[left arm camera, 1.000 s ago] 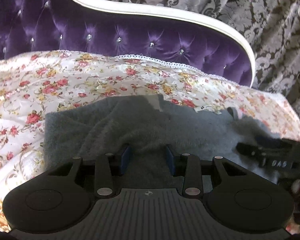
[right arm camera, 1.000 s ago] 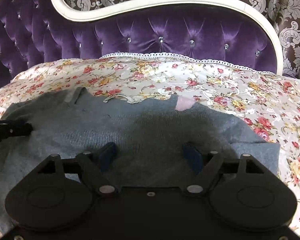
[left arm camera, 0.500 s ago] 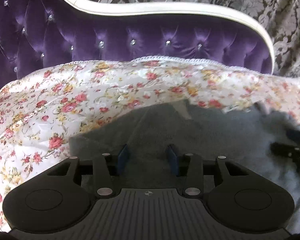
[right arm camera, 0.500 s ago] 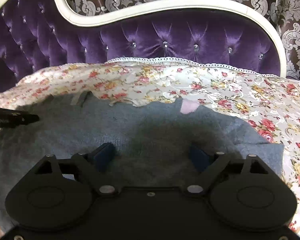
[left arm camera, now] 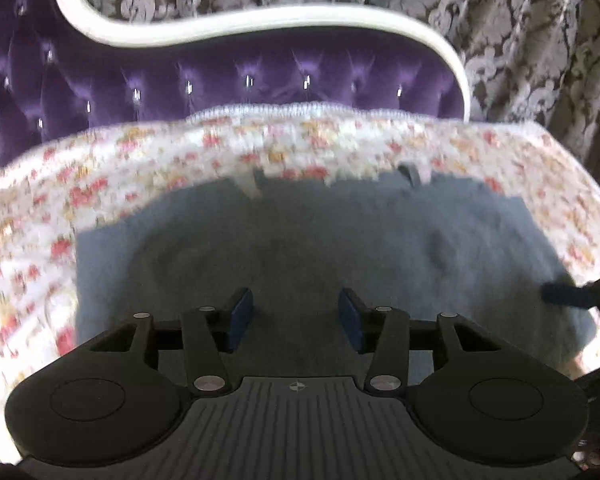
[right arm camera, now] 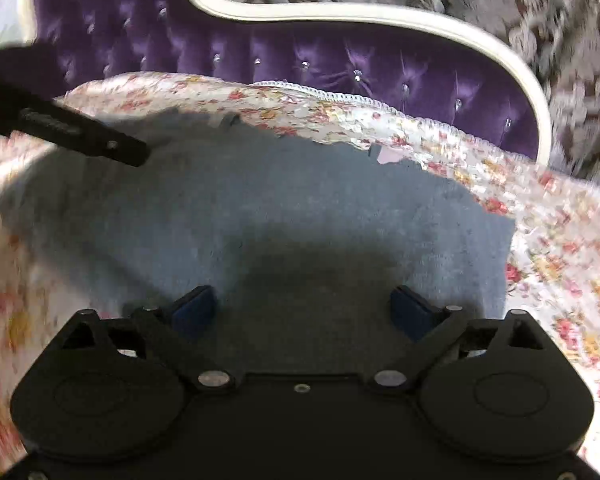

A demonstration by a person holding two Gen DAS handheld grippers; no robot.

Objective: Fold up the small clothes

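Behind your work stood a purple tufted headboard point(left arm camera: 228, 80), with a floral bedspread point(right arm camera: 560, 248) under everything. Your grey knit garment point(left arm camera: 320, 236) lay spread flat on that bedspread, a pale label point(right arm camera: 388, 156) at its far edge. Your left gripper point(left arm camera: 296, 316) and right gripper point(right arm camera: 304, 306) had both just been opening, jaws released above the knit, nothing between them. If you closed now, you risked pinching the bedspread along with the garment, or bunching the soft knit crooked.

Both grippers' jaws wider, empty.
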